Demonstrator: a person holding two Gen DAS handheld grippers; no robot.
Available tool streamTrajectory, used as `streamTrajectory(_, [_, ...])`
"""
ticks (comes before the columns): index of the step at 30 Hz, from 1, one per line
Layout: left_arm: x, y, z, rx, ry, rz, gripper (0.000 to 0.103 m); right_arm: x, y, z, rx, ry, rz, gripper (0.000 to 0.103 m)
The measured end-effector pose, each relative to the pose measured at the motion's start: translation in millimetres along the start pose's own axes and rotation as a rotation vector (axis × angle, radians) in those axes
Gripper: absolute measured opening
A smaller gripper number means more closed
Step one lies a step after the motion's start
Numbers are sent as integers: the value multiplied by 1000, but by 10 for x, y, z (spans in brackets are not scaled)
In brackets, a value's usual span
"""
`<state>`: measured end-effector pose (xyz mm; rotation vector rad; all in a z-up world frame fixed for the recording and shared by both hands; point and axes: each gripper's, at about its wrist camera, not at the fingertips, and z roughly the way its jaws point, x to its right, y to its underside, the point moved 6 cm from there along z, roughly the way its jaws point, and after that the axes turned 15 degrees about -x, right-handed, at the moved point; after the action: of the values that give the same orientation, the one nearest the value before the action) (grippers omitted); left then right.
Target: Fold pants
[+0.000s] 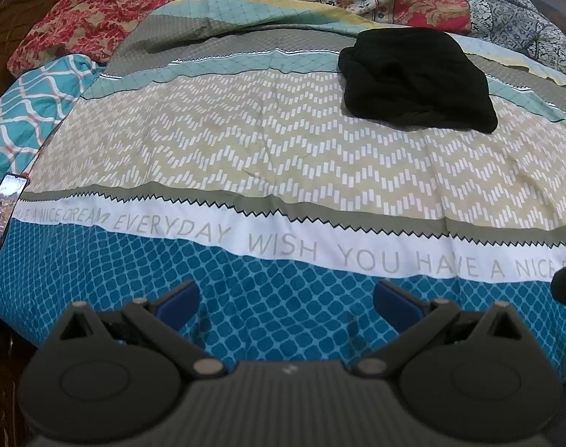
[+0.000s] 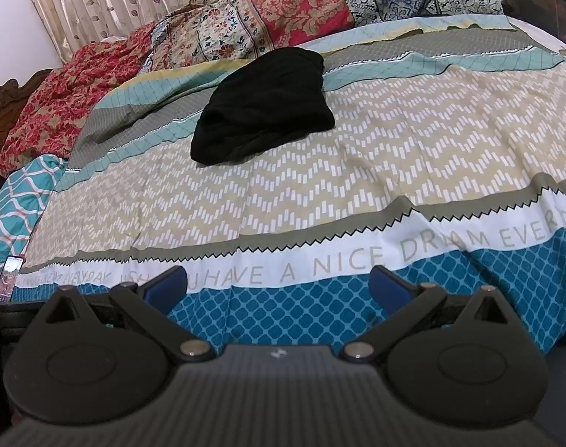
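Two tools hang wide apart and empty over a bed's near edge, the black pants already lying in a compact bundle far ahead.

The left tool [image 1: 286, 300] and right tool [image 2: 277, 285] both stand wide, gripping nothing, above the blue band of the bedspread [image 1: 245, 141]. One pair of pants [image 1: 413, 82] sits well ahead of both, forward-right of the left tool and forward-left of the right. The fold looks largely done; any tidying would mean reaching forward with both tools, pinching matching corners and squaring the edges without dragging the bedspread. One phone [image 1: 3, 212] lies at the far left edge. Crumpled floral quilts [image 2: 245, 26] are heaped beyond the pants.
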<state>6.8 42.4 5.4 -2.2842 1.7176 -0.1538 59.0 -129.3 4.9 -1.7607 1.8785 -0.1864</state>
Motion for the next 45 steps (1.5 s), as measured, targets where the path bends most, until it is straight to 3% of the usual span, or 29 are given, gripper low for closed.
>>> streamTrajectory(19, [29, -4, -95, 52, 17, 23, 103, 1, 11, 4, 1, 1, 0, 103])
streamTrajectory(28, [37, -30, -291, 144, 72, 12, 103, 0, 12, -2, 2, 1, -1, 103])
streamTrajectory(34, [28, -38, -500, 247, 139, -6, 103, -14, 1, -23, 12, 7, -8, 103])
streamTrajectory(45, [51, -66, -545, 295, 53, 20, 103, -24, -13, -28, 15, 10, -10, 103])
